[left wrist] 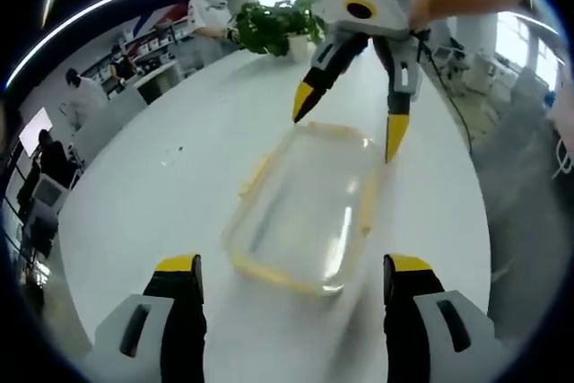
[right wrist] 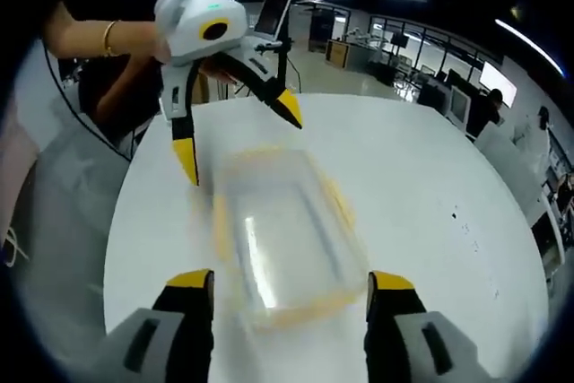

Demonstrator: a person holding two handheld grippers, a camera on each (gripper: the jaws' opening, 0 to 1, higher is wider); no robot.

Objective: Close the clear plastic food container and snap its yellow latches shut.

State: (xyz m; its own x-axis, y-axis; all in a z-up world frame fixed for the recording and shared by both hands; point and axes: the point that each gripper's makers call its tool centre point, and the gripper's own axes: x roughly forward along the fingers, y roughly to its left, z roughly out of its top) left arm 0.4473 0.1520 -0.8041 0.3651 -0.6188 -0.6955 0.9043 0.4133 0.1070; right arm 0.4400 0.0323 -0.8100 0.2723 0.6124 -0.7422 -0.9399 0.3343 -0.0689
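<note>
1. The container (left wrist: 305, 213) sits on the white table (left wrist: 161, 213), between your two grippers; it is blurred in both views, so I can't tell whether the lid is fully seated or any yellow latch (left wrist: 254, 177) is snapped.
2. Your left gripper (left wrist: 291, 298) has its jaws spread wide, holding nothing; the near end of the container lies between and just ahead of the tips; looks like you are bracketing it so it can't slide.
3. Your right gripper (right wrist: 291, 307) is likewise spread and empty, with the container's opposite end just ahead of its jaws.
4. In the left gripper view the right gripper hangs above the far end, tips pointing down at the rim, apart from it; in the right gripper view the left one does the same at the other end.
5. My read: you're facing each other end-on so each tool can press one end; latching not yet confirmed.
6. Risk: the box is light on a slick table; push one end alone and it may skate; hold the other end down.
7. A plant (left wrist: 273, 24) stands at the far edge, well apart.
</note>
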